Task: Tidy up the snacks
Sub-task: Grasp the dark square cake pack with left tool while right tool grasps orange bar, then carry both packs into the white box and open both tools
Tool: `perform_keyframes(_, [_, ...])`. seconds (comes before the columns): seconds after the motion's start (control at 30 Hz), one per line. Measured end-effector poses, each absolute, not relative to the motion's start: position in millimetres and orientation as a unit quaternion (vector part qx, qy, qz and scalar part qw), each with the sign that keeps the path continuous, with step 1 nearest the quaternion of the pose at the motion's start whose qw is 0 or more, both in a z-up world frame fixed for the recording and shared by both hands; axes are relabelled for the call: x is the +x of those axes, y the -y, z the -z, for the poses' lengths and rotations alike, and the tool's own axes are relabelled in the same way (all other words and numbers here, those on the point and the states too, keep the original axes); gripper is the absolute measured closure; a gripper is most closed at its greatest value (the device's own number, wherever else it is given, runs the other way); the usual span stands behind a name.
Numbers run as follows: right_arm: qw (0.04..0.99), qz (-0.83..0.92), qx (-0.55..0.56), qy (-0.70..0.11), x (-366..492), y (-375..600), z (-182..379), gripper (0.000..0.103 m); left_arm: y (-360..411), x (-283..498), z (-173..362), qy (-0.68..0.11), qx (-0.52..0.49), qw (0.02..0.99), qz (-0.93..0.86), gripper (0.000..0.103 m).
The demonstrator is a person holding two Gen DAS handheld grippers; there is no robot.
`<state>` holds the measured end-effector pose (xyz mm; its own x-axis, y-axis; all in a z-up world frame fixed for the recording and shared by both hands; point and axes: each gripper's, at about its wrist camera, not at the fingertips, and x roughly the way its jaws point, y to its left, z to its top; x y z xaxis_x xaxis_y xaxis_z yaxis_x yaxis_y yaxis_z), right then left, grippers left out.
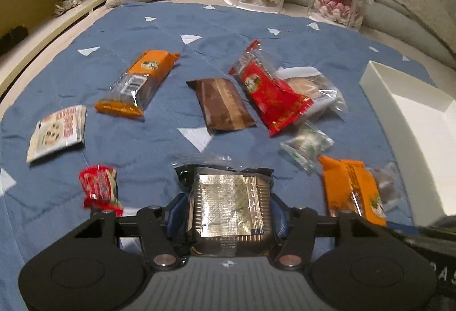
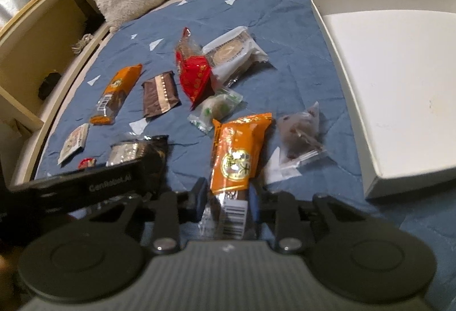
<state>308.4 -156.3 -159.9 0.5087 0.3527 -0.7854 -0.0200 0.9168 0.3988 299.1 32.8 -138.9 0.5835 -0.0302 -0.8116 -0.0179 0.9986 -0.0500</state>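
Two snacks sit between the jaws at once. The left gripper [image 1: 229, 211] is about half closed around a square black packet [image 1: 229, 208] with a silver foil face, its blue pads [image 1: 178, 211] pressed against both sides; the packet lies on the blue quilt [image 1: 148, 140] right in front of the wrist. The right gripper [image 2: 228, 205] has narrowed onto the near, clear end of a long orange bar [image 2: 236, 157] that points away from it, and the fingers appear to touch the wrapper, though blur makes firm contact hard to confirm. Both packs look light. The square one seems to hold a ribbed plastic tray, so it should stay stiff when squeezed across its flat sides; its glossy film could slip. The orange bar is a soft, crinkly pillow pack, and held by one end it would likely droop, so a grip nearer the middle would be steadier. Ahead of the left gripper lie a brown wrapper [image 1: 222, 105] and a red one [image 1: 270, 94]. The shallow white cardboard box [image 2: 399, 77], smooth and rigid, sits ahead and to the right of the right gripper.
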Motion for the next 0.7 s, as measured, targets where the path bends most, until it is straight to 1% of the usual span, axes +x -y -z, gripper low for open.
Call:
perform_keyframes(0.2, [0.863,-0.126,0.165,-0.461,297,160,148,0.068,-30,271,125,-0.436,-0.041,0.899,-0.002,0.042])
perform_keyframes(0.37, [0.872,-0.130,0.160,-0.445,283,171,136,0.068,-20,247,101,-0.395,-0.033,0.918,-0.004,0.043])
perform_keyframes(0.57, [0.886,-0.129,0.149,-0.420,270,194,110,0.068,-1,239,78,-0.380,-0.048,0.923,0.008,0.044])
perform_keyframes(0.7, [0.901,-0.118,0.131,-0.397,262,223,87,0.068,26,241,65,-0.370,-0.060,0.927,0.025,0.046])
